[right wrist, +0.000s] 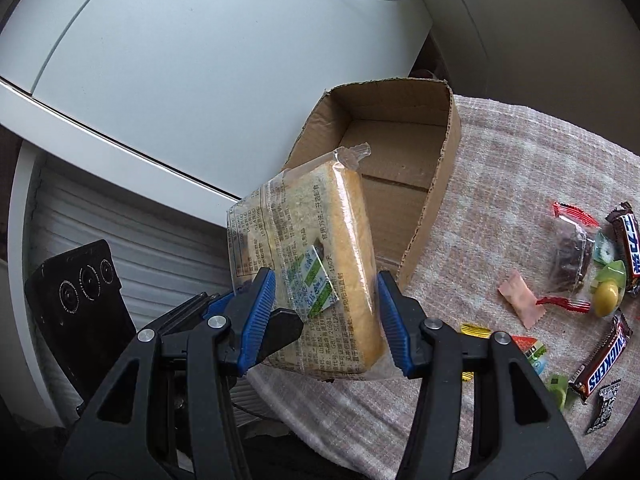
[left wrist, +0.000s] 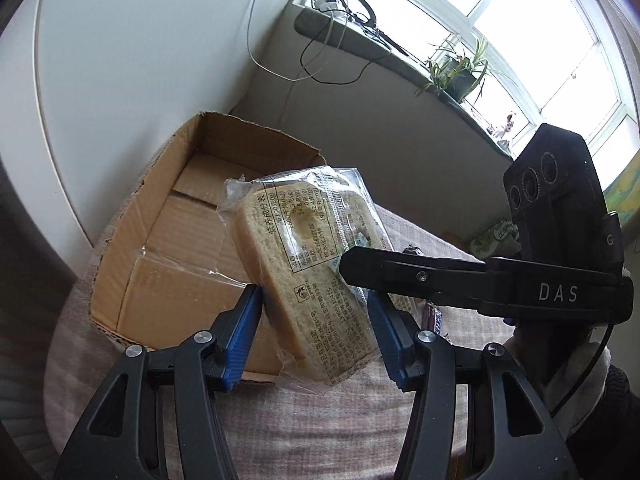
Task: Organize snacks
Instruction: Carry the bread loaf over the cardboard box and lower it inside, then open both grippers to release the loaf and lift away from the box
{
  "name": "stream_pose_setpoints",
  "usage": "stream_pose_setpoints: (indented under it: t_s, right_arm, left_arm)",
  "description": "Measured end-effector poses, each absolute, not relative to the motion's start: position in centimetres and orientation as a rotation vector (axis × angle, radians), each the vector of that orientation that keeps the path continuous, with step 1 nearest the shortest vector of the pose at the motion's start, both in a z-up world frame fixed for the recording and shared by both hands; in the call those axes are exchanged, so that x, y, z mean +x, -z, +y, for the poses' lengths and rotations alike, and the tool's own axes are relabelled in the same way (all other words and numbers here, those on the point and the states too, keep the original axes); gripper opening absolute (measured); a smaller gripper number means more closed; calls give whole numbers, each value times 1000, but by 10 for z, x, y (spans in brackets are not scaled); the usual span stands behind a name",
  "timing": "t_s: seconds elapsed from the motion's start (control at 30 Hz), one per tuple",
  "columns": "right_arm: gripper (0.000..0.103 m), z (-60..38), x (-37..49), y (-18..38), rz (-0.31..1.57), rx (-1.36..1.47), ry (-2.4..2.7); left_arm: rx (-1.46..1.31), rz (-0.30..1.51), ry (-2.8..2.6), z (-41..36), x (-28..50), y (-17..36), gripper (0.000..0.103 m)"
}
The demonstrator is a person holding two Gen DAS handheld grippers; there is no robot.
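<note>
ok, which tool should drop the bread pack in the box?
Left, probably. Both tools seem to pinch the bread pack, but the cardboard box opens just ahead of the left tool. The loose snacks lie beside the right tool, which could fetch them.

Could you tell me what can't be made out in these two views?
- Left wrist: most snacks on the cloth hidden behind the right gripper and bread packet.
- Right wrist: near part of the cardboard box floor hidden by the packet.
- Right wrist: a Snickers bar is cut off at the edge.
</note>
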State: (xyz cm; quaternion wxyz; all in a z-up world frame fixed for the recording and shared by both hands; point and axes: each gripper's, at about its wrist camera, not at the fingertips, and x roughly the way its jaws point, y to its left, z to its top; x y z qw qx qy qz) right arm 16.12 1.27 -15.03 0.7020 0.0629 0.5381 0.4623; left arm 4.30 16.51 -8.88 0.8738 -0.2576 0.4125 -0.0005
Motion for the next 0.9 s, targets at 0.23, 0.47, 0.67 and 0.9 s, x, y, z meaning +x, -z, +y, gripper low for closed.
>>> stream_pose_setpoints:
  t_s: [0.23,0.47,0.67,0.9]
  right_arm:
    - [54,50,165,163,1225,106,-1051]
    - [54,64,170,169,1247,89,-1047]
    - [54,58,170,167,1249,77,-1012]
    - [54,46,169,160,1228,69,-1012]
  left_arm:
    - [-541,866,-66,189,40,96,54]
    - [-510,878,-100,195,38,99,54]
    - [-462,903,-141,198,45,106,50]
    - [-450,894,-150,201,41,105,48]
